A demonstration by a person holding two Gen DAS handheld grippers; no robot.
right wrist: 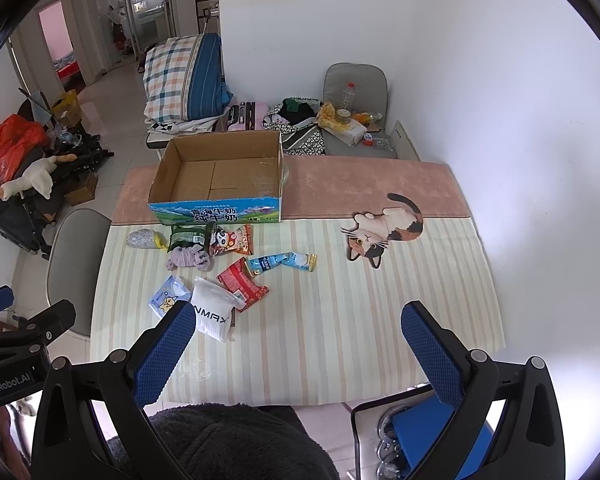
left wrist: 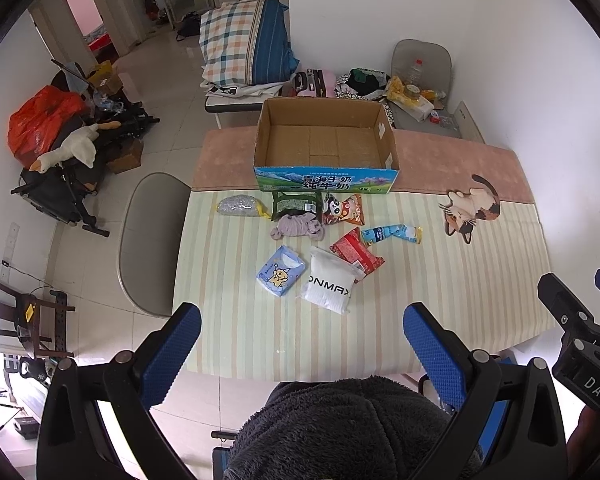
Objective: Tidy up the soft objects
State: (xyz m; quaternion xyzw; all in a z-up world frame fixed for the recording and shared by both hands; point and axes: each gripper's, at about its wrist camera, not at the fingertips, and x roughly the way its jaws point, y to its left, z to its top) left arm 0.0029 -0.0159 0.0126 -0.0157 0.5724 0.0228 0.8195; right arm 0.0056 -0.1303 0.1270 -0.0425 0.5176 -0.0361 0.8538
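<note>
An empty cardboard box (left wrist: 326, 142) (right wrist: 220, 176) stands at the far side of the striped table (left wrist: 440, 280) (right wrist: 340, 312). In front of it lie several soft packets: a white pouch (left wrist: 330, 280) (right wrist: 214, 314), a blue tissue pack (left wrist: 280, 270) (right wrist: 166, 296), a red snack bag (left wrist: 356, 250) (right wrist: 242, 282), a lilac cloth (left wrist: 298, 227) (right wrist: 190, 258), a green bag (left wrist: 294, 201) (right wrist: 188, 236), a panda bag (left wrist: 344, 210) (right wrist: 234, 240), a blue tube pack (left wrist: 392, 233) (right wrist: 282, 261) and a silver pouch (left wrist: 238, 205) (right wrist: 142, 238). My left gripper (left wrist: 300, 332) and right gripper (right wrist: 298, 328) hover open near the table's front edge, holding nothing.
A cat-shaped mat (left wrist: 472, 206) (right wrist: 384, 226) lies at the right. A grey chair (left wrist: 152, 240) (right wrist: 74, 264) stands left of the table, another chair (left wrist: 420, 80) with clutter behind it. A dark fleece sleeve (left wrist: 340, 428) (right wrist: 220, 440) fills the bottom.
</note>
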